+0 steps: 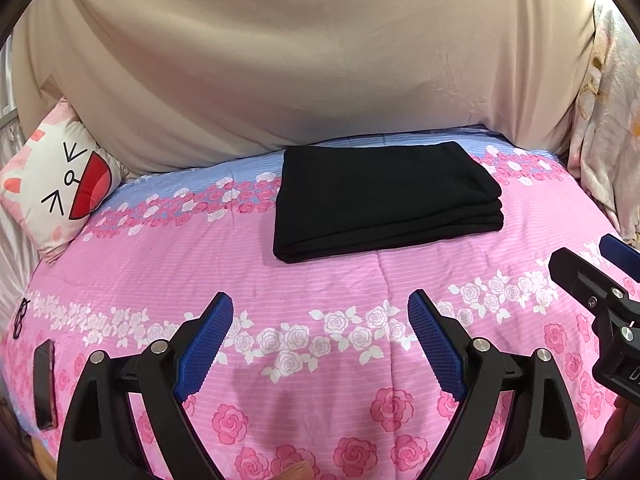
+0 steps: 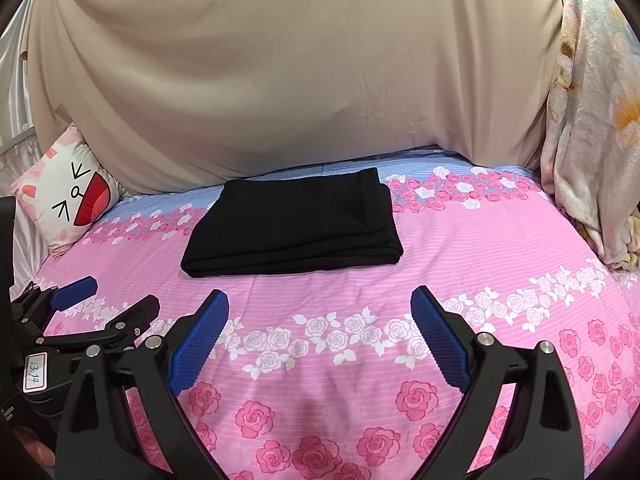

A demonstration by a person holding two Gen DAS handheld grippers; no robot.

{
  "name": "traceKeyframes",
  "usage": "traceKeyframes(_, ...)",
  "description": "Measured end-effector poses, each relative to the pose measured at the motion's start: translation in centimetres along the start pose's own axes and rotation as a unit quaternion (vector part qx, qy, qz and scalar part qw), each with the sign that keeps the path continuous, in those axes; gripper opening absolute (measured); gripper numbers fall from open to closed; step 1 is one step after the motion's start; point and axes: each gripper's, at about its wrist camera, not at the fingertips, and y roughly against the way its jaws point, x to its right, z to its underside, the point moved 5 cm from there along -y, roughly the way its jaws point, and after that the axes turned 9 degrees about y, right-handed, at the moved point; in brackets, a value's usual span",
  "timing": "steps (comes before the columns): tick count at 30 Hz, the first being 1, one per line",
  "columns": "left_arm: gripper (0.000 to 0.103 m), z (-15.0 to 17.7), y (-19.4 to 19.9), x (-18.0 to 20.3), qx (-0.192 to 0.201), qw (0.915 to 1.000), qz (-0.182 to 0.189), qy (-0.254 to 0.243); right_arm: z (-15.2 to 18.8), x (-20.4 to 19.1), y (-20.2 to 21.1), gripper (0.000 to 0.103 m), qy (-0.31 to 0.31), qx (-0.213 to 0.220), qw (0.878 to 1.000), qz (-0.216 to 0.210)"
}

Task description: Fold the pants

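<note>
The black pants (image 1: 384,200) lie folded into a flat rectangular stack on the pink rose-patterned bedspread (image 1: 320,280), towards the far side of the bed; they also show in the right wrist view (image 2: 296,224). My left gripper (image 1: 320,332) is open and empty, held above the bedspread well in front of the pants. My right gripper (image 2: 320,332) is open and empty, also in front of the pants. The right gripper shows at the right edge of the left wrist view (image 1: 600,280), and the left gripper shows at the left edge of the right wrist view (image 2: 104,300).
A beige sheet (image 1: 300,60) hangs behind the bed. A cat-face pillow (image 1: 60,184) sits at the far left. A phone (image 1: 44,384) and glasses (image 1: 20,318) lie at the left edge. A floral blanket (image 2: 592,120) hangs at the right.
</note>
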Motion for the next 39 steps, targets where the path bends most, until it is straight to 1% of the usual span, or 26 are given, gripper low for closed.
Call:
traceKeyframes(9,0.087,-0.04,0.30,0.01,0.001,1.0000,-0.001,0.000,-0.06,-0.28,0.13,0.090,0.005,-0.002,1.000,-0.003)
traceKeyframes(19,0.087,-0.30,0.38,0.21,-0.002,0.9999,0.010,-0.002,-0.08,-0.45,0.00,0.090,0.008,-0.006,1.000,-0.001)
traceKeyframes(39,0.087,-0.07,-0.50,0.11,-0.006,1.0000,0.003,0.001,0.33,-0.33,-0.53,0.090,0.004,-0.014,1.000,0.000)
